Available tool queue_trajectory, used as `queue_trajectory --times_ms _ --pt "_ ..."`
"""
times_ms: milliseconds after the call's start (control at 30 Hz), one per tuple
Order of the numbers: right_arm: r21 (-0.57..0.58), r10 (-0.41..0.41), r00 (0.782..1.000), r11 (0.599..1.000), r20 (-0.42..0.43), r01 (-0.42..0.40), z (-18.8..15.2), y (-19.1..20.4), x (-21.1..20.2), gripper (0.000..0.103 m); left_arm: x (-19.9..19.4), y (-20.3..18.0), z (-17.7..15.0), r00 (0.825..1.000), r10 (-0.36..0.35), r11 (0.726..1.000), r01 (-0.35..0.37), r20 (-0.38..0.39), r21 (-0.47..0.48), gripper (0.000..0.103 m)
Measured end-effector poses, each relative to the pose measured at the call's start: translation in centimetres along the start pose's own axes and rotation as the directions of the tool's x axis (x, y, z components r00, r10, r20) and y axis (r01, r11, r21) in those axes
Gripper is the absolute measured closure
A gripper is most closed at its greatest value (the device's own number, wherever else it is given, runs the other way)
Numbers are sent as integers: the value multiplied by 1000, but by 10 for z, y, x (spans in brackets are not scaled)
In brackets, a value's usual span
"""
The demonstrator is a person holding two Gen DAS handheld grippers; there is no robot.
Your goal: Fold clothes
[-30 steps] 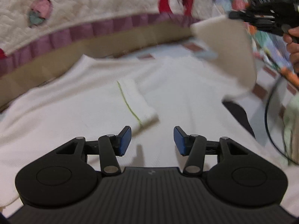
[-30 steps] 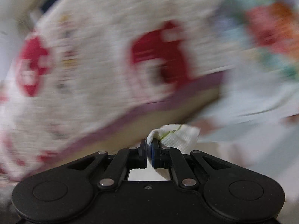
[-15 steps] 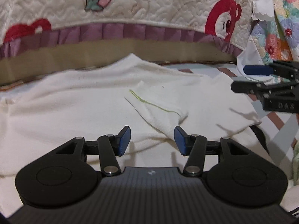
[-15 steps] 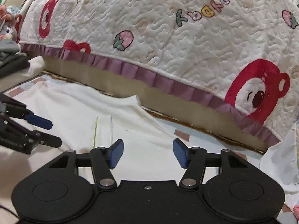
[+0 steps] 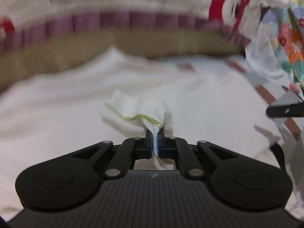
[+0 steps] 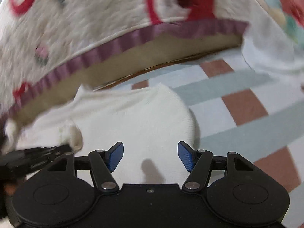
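White knit garment (image 5: 57, 102): spread flat on checked blue-and-brown mat (image 6: 247, 102). Green-edged cuff (image 5: 144, 112): pinched in closed left tongs (image 5: 155, 144). Right tongs (image 6: 150, 156): open, empty, above garment. Behind: quilted bear-print bedspread (image 6: 95, 15), purple-trimmed.

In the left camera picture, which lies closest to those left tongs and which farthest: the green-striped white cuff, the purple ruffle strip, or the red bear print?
1. Green-striped white cuff: pinched in the left tongs, centre.
2. Purple ruffle strip: beyond the garment, across the top.
3. Red bear print: on the quilt above the ruffle, upper right.
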State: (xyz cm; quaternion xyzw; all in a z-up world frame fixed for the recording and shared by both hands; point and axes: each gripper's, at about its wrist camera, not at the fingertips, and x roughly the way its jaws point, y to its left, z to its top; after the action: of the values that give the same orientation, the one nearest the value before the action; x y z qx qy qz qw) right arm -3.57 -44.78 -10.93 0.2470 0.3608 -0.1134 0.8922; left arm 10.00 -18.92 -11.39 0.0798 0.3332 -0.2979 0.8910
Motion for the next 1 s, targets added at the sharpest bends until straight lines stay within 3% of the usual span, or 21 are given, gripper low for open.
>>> queue_trajectory --times_ms 67,200,333,467,667,733,800,833,867,933,1000 --pt "64 -11 1000 998 18 10 2 -11 2 35 -26 -2 12 993 45 998 -50 110 41 99" --pt "143 87 995 985 46 -93 4 -15 -2 35 -66 21 21 963 141 990 -130 230 -64 99" --pt "46 138 990 989 -18 -137 -1 7 1 35 -64 50 1 957 240 970 -231 161 -71 99" --pt "-68 122 989 990 -84 -127 -8 27 9 34 -67 79 -17 960 261 952 -239 104 -189 99" --pt "-270 -36 978 963 -207 -22 -29 52 31 35 -66 96 -22 951 284 939 -251 119 -236 99" --pt "-350 -97 979 936 -179 29 -35 57 32 37 -65 95 -23 952 282 939 -248 117 -240 99" --pt "-402 -132 984 913 -117 74 -35 62 31 48 -65 93 -27 952 280 939 -245 122 -241 99" --pt "-409 -125 988 909 -87 79 -34 62 27 76 -67 92 -28 952 279 939 -243 127 -242 99" --pt "-406 -107 992 911 -63 72 -32 61 20 96 -68 91 -29 951 278 940 -241 132 -243 99" --pt "-401 -70 997 914 -14 58 -29 59 7 96 -69 90 -31 949 289 937 -253 127 -240 99" --pt "-359 -56 998 932 3 53 -25 50 0 96 -64 92 -33 946 318 926 -297 61 -234 98"
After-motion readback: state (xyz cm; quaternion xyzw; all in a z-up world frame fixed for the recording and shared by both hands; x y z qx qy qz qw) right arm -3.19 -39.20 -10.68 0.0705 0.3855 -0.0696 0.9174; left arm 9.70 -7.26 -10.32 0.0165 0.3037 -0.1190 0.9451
